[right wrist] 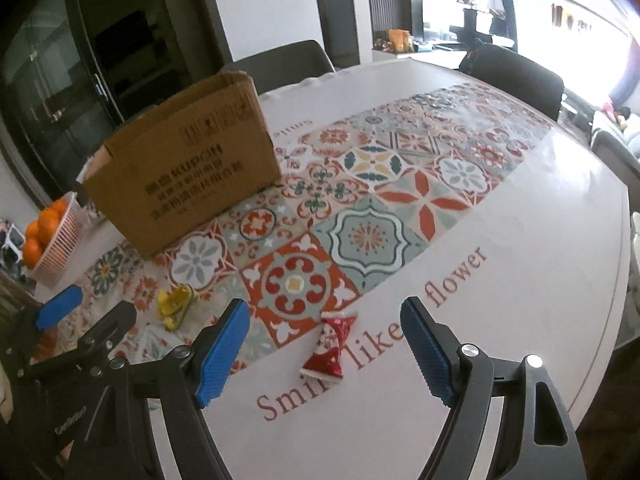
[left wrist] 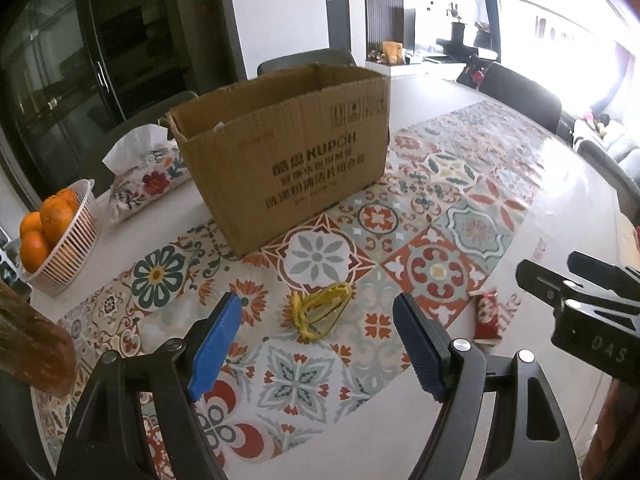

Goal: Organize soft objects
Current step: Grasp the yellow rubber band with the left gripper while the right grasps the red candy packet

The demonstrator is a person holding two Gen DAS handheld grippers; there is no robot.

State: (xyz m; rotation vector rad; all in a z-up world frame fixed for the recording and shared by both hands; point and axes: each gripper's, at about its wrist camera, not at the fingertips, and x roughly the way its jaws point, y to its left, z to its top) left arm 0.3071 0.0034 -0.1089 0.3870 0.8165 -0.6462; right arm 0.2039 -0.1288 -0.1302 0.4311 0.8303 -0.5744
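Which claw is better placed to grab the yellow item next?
Left. The left claw is open with the yellow item lying centered just ahead between its fingers. In the right wrist view that item sits off to the left, while the right claw is lined up on the red packet.

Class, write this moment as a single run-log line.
left gripper: open, over yellow item | right gripper: open, over red packet | cardboard box: upright, open top | nothing held
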